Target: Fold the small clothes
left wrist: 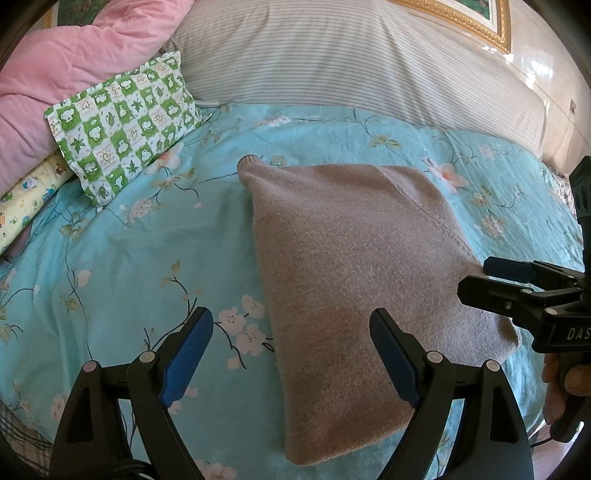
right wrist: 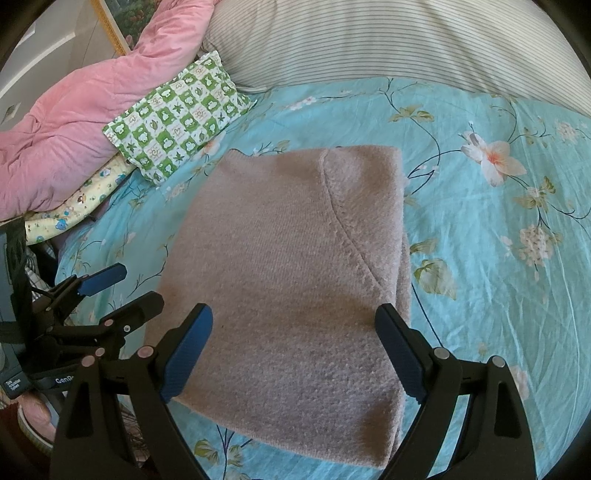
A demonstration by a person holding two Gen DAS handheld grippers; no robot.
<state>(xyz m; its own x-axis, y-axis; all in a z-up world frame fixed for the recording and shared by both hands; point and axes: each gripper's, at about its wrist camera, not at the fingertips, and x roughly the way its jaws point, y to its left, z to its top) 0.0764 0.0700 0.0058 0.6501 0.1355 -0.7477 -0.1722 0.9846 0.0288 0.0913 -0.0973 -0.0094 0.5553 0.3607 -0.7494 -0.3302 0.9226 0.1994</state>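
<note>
A pinkish-beige knitted garment (left wrist: 354,266) lies folded into a compact rectangle on the turquoise floral bedsheet (left wrist: 129,258); it also shows in the right wrist view (right wrist: 288,266). My left gripper (left wrist: 291,354) is open and empty, hovering over the garment's near left edge. My right gripper (right wrist: 295,354) is open and empty, hovering over the garment's near edge. The right gripper also shows at the right edge of the left wrist view (left wrist: 480,277), and the left gripper at the left edge of the right wrist view (right wrist: 136,284).
A green-and-white checked pillow (left wrist: 122,136) lies at the far left. A pink quilt (left wrist: 55,85) is bunched behind it. A striped bolster (left wrist: 332,62) runs along the far side. A gold picture frame (left wrist: 469,22) hangs on the wall.
</note>
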